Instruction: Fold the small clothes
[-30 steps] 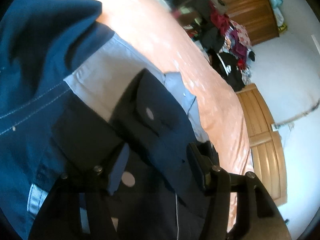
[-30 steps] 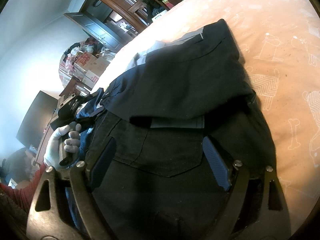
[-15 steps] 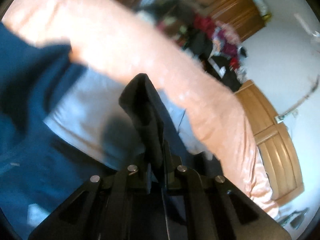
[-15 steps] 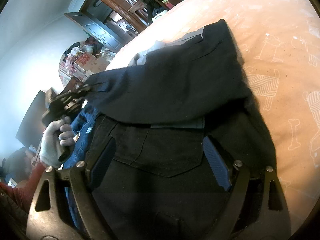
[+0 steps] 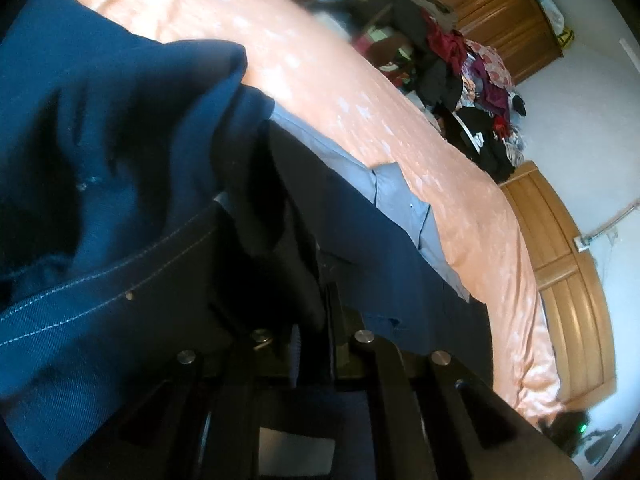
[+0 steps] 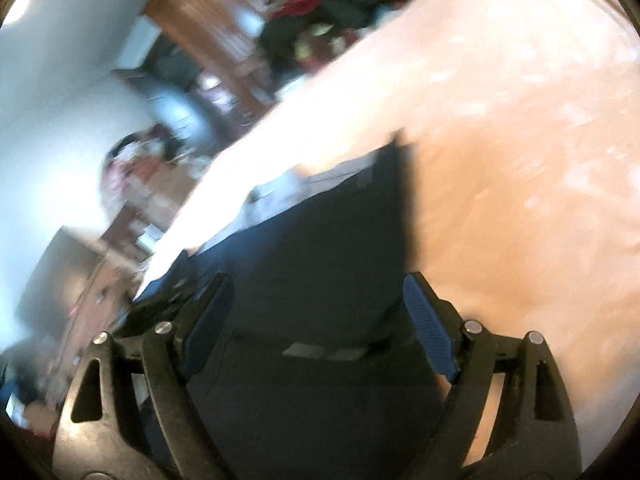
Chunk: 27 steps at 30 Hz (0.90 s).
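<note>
Now left hand-held gripper (image 5: 310,320) pinching dark garment (image 5: 360,220); right (image 6: 320,320) open.

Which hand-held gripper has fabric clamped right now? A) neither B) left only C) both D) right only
B: in the left wrist view the left hand-held gripper has its fingers closed on a fold of the dark garment, while in the right wrist view the right hand-held gripper stands wide open over the cloth with nothing between its blue pads.

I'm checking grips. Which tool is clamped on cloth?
The left tool: closed on a dark fold of the dark garment. The right tool is spread open above the garment, gripping nothing.
</note>
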Tool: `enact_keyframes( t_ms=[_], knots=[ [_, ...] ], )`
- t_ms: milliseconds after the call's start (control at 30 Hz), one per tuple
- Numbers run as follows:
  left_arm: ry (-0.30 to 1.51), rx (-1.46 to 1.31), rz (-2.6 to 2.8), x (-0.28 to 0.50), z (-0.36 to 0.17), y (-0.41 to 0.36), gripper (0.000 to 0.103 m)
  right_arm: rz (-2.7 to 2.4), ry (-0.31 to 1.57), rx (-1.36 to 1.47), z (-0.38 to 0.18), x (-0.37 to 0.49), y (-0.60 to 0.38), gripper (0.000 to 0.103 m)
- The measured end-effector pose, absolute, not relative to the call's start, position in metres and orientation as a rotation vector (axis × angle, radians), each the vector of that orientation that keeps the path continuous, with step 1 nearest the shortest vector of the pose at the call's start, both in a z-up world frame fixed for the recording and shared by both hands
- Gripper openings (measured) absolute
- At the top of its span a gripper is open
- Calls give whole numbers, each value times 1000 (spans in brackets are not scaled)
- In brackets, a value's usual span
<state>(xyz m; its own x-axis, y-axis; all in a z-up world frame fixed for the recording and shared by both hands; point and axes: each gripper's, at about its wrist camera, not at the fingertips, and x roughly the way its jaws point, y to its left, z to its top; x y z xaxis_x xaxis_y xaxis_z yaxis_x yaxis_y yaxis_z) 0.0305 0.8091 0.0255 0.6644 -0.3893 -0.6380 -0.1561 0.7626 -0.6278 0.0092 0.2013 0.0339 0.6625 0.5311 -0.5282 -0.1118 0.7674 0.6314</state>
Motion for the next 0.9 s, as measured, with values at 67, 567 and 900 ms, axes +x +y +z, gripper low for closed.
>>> enact_keyframes(
  t_ms=[67, 567, 900],
  knots=[
    [851, -707, -140, 31, 25, 808, 6, 402, 884, 659, 7, 36, 202, 83],
    [880, -717, -162, 35, 21, 789, 13, 454, 1057, 762, -37, 50, 200, 11],
    [895, -762, -113, -44, 42, 865, 25, 427, 1017, 416, -1, 19, 259, 85]
  ],
)
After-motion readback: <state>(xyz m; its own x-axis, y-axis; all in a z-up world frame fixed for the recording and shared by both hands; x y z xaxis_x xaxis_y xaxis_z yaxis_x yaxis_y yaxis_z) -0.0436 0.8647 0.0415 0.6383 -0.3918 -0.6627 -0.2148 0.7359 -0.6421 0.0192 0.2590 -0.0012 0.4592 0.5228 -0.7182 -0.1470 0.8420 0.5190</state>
